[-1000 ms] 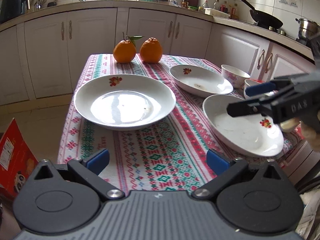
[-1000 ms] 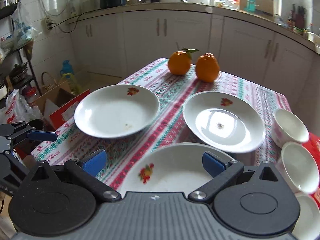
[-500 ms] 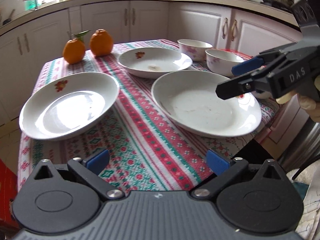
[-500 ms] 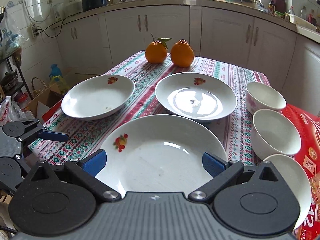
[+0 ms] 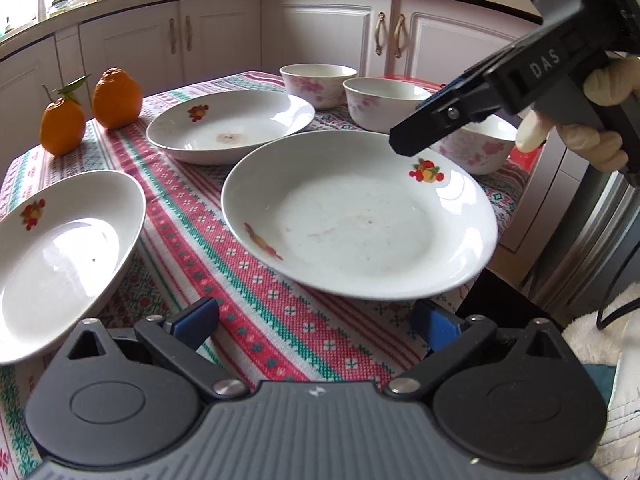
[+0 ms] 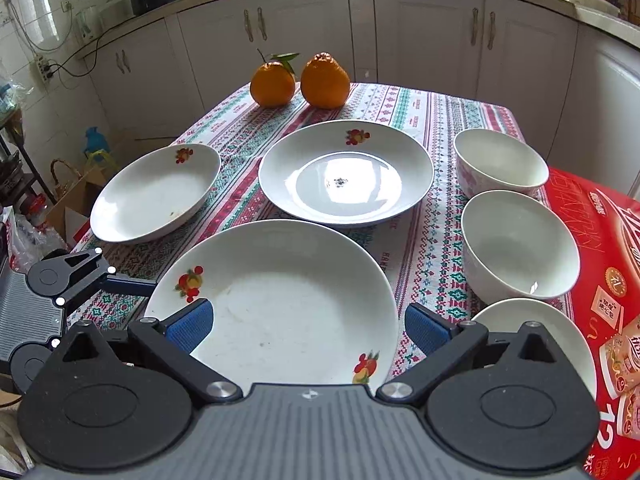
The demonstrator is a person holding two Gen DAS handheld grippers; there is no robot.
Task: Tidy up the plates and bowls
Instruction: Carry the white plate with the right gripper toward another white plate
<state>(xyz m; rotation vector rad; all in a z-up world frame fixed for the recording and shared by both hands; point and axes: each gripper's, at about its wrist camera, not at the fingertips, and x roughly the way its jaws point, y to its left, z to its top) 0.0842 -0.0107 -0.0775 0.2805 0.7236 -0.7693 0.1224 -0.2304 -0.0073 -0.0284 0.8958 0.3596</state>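
Three white plates with fruit prints lie on the patterned tablecloth: a near plate (image 5: pixel 360 220) (image 6: pixel 288 300), a middle plate (image 5: pixel 230 126) (image 6: pixel 346 174) and a left plate (image 5: pixel 60 256) (image 6: pixel 156 192). Three white bowls (image 6: pixel 500 162) (image 6: pixel 520 244) (image 6: pixel 536 336) stand in a row on the right. My left gripper (image 5: pixel 316 324) (image 6: pixel 80 280) is open, low at the table edge, pointing at the near plate's rim. My right gripper (image 6: pixel 307 327) (image 5: pixel 404 144), held by a gloved hand, is open above the near plate's right side. Neither holds anything.
Two oranges (image 6: pixel 273 84) (image 6: pixel 325 80) sit at the far end of the table. A red printed box (image 6: pixel 600 260) lies under the bowls at the right edge. White kitchen cabinets surround the table. Bags and a carton stand on the floor at the left.
My left gripper has swung right, from facing the left plate to facing the near plate, and come closer. My right gripper has risen and drawn back over the near plate.
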